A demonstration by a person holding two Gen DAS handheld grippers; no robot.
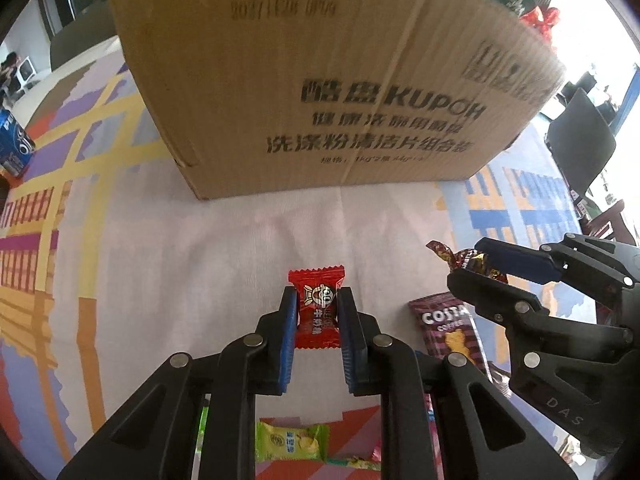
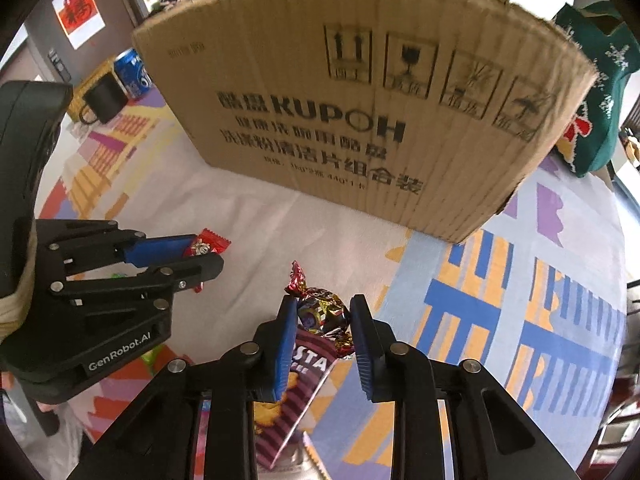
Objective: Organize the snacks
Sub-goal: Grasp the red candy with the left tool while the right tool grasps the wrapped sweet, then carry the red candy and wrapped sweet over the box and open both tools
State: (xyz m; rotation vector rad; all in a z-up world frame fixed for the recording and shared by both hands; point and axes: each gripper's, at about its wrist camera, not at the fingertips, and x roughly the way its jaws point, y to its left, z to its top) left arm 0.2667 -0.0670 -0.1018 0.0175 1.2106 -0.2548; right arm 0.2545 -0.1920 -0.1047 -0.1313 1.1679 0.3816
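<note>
My left gripper [image 1: 318, 300] points down at the patterned tablecloth, shut on a small red wrapped candy [image 1: 318, 314] that sits between its blue pads. My right gripper [image 2: 323, 308] is shut on a shiny foil-wrapped candy [image 2: 325, 312] with twisted ends. That candy lies on the top edge of a dark striped Costa snack packet [image 2: 310, 366]. In the left wrist view the right gripper [image 1: 474, 262] appears at the right with the foil candy [image 1: 444, 254] in its tips. The right wrist view shows the left gripper [image 2: 202, 254] at the left holding the red candy [image 2: 210, 243]. A large brown cardboard box [image 1: 320, 80] stands just behind both.
A green snack packet [image 1: 288, 440] and other small wrappers lie near the table's front edge. At the far left sit a blue Oreo pack [image 1: 14, 146], a blue can [image 2: 132, 68] and a black mug [image 2: 104, 100]. A green bag [image 2: 600, 80] sits right of the box.
</note>
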